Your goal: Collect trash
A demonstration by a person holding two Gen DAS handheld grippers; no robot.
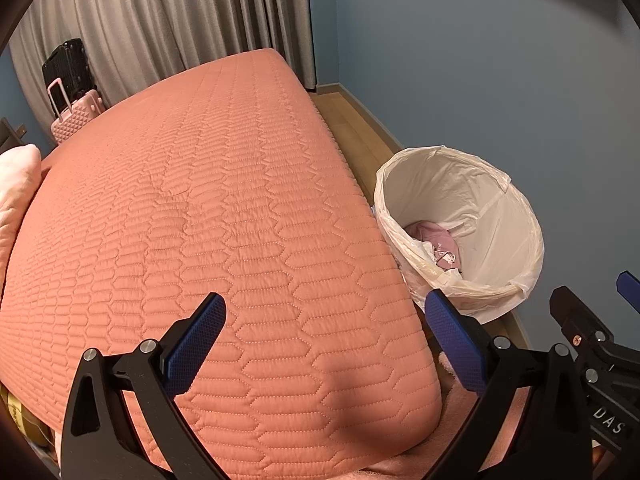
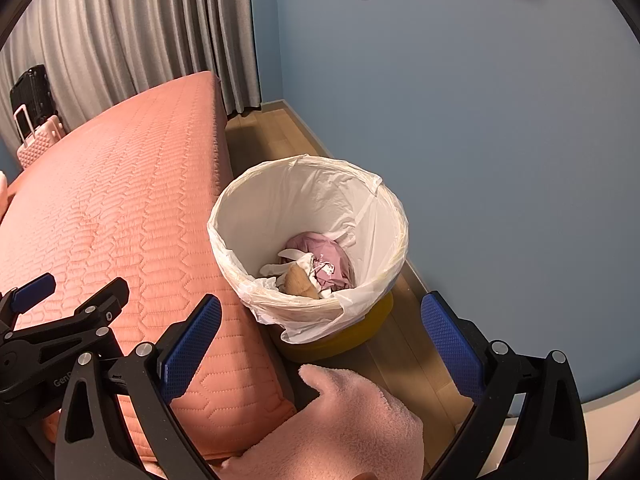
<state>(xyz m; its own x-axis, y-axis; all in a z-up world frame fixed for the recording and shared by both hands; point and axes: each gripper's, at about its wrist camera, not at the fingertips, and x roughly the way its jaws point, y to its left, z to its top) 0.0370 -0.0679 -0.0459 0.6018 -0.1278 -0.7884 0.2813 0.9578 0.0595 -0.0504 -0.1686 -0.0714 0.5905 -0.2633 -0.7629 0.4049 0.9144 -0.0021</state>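
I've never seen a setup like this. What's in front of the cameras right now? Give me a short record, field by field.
Place: bedroom with blue wall and grey curtains
Bed: salmon quilted cover, nothing lying on the visible part
Bin: yellow bin lined with a white bag, on the wood floor beside the bed
In the bin: pink wrapper, white crumpled paper, something tan
Left tool: open, empty, over the bed corner
Right tool: open, empty, facing the bin
Far corner: pink suitcase, black suitcase
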